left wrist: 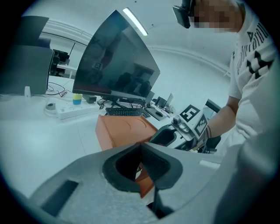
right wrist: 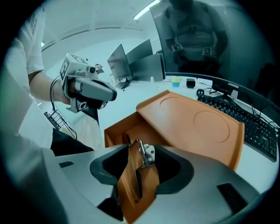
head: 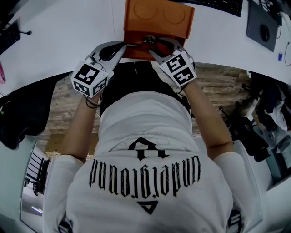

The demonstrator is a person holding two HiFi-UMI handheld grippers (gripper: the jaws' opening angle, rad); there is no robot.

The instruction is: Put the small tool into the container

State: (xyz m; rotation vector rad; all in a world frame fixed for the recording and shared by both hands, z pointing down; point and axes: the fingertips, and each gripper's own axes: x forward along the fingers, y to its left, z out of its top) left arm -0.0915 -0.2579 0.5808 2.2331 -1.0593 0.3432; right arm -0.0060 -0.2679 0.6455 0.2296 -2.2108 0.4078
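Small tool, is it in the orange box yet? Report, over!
Left gripper shut on orange container edge. Right gripper open, small tool between its jaws at the container's near wall. Nothing in the way.

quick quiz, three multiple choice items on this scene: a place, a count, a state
1. Where is the orange container? A on the white desk B on the floor C on a chair
2. How many circles mark its top? A one B two C four
3. The right gripper's jaws are: A pressed together B apart C out of view
Answers: 1 A, it sits on the desk; 2 B, two rings show side by side; 3 B, the small tool stands between separated pads.
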